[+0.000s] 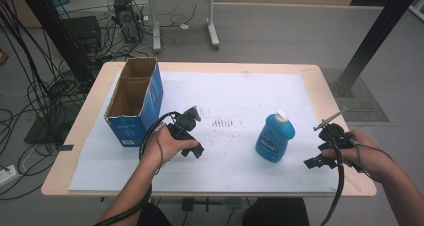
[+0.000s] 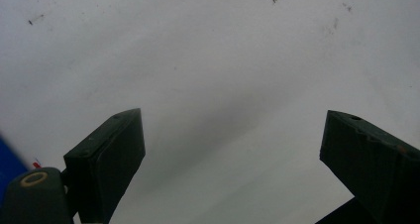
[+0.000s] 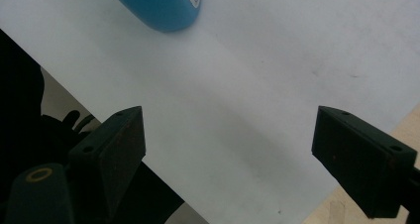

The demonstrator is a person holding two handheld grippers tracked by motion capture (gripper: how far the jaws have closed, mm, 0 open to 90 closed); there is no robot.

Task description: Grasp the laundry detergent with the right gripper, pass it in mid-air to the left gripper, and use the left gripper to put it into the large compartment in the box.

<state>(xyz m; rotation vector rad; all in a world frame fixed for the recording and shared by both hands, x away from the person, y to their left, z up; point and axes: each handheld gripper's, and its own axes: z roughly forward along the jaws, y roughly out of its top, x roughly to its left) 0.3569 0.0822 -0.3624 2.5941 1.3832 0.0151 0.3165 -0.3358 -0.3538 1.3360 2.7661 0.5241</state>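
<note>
At a wooden table (image 1: 95, 98) covered w/ a white sheet (image 1: 235, 93), a person works two hand-held grippers around a blue bottle (image 1: 274, 137) w/ a white cap, which lies tilted on the sheet right of centre. The right gripper (image 1: 317, 161) hovers just right of the bottle near the sheet's front edge, jaws spread wide w/ nothing between them; in the right gripper view the bottle's rounded blue base (image 3: 163, 6) sits at the top, well clear of both pads (image 3: 119, 149). The left gripper (image 1: 196, 133) rests over bare sheet beside an open blue cardboard box (image 1: 135, 103) at the table's left, jaws likewise wide and empty. Judged from the scene, the step in hand is the right-hand approach to the bottle, prob. for a move to the box. To do it well: swing the jaws round to straddle the bottle's body across its narrower width, approx. mid-label, not the cap end; come in low, keep both pads clear until the body is centred, then close evenly. A rounded plastic body could roll or skid if one pad lands first.
</note>
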